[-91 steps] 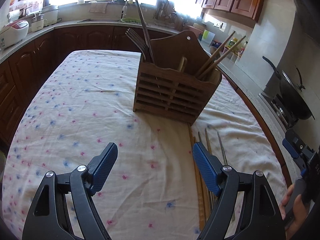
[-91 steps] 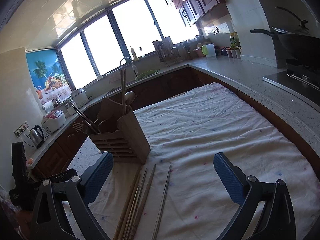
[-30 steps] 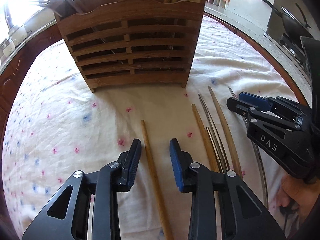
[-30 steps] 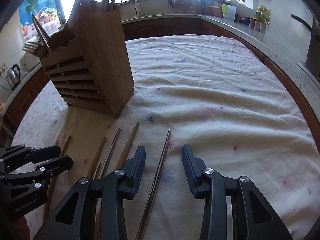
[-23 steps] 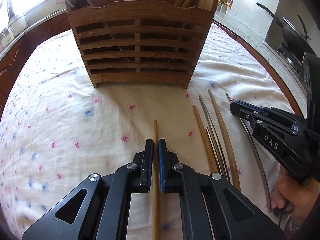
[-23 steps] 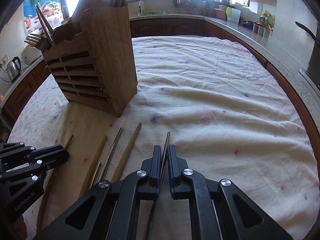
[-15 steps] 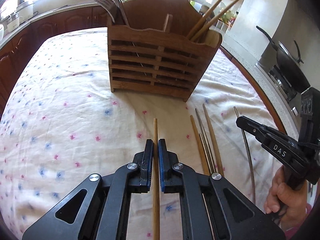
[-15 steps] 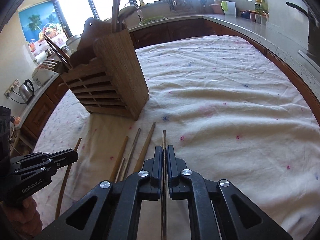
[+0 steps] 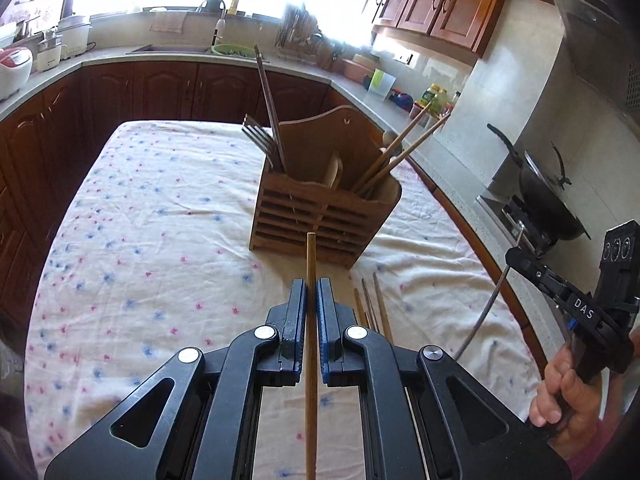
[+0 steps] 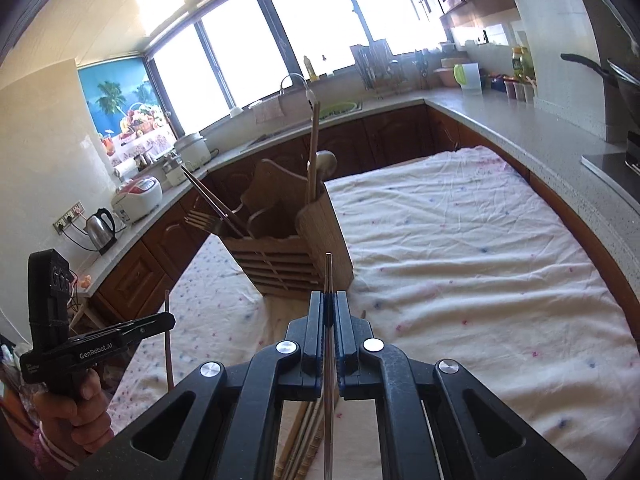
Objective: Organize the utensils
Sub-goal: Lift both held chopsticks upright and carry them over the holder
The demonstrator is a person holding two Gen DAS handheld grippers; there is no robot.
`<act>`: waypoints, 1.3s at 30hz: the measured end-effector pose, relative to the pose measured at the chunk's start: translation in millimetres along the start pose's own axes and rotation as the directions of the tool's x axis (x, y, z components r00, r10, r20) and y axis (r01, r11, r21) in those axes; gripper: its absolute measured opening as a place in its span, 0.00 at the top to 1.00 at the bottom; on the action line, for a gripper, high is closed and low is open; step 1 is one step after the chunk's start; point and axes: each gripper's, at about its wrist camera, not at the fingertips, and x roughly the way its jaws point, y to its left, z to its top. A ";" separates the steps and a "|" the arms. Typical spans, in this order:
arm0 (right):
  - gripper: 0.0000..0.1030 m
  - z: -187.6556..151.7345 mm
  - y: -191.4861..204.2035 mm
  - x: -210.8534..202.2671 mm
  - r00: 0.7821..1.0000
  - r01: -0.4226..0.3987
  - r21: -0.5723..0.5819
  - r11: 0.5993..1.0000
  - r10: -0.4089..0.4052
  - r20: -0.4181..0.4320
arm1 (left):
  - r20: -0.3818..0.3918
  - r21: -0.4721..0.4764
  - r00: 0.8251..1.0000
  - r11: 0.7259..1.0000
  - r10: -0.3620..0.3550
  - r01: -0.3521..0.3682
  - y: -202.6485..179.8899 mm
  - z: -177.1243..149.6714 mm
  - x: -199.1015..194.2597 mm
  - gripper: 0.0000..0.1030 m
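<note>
My left gripper point(image 9: 311, 292) is shut on a wooden chopstick point(image 9: 311, 256), held above the flowered tablecloth point(image 9: 140, 240) and pointing at the slatted wooden utensil holder point(image 9: 324, 216). My right gripper point(image 10: 329, 304) is shut on a thin metal chopstick point(image 10: 328, 276), also lifted and aimed at the holder point(image 10: 288, 252). The holder has forks point(image 9: 260, 140) on its left and wooden chopsticks point(image 9: 404, 148) on its right. Several more chopsticks point(image 9: 372, 300) lie on the cloth in front of it. The right gripper point(image 9: 516, 258) shows in the left wrist view, the left gripper point(image 10: 168, 320) in the right wrist view.
A dark wok point(image 9: 548, 196) sits on the stove at the right. Stone counters with wooden cabinets point(image 9: 160, 88) ring the table. A rice cooker point(image 10: 136, 196) and a kettle point(image 10: 100, 224) stand on the left counter, a sink point(image 10: 336, 108) under the windows.
Both grippers closed, the left on the wooden chopstick and the right on the metal one, then lifted them off the cloth. The holder now looks farther away and lower.
</note>
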 end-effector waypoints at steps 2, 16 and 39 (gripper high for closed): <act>0.96 7.2 5.4 -9.0 0.999 -0.008 -0.010 1.000 0.008 0.032 | 0.030 0.000 1.000 1.000 -0.005 0.005 -0.7 5.3 -10.7 0.95; 0.95 17.8 19.3 -15.9 0.997 -0.015 -0.043 0.999 0.018 0.078 | 0.102 -0.033 0.995 0.999 0.017 -0.014 8.8 11.6 -30.5 0.95; 0.95 76.0 35.7 -13.3 0.974 -0.046 -0.069 0.997 0.060 0.218 | 0.326 0.002 0.944 0.999 0.044 -0.048 -7.3 92.0 -61.9 0.95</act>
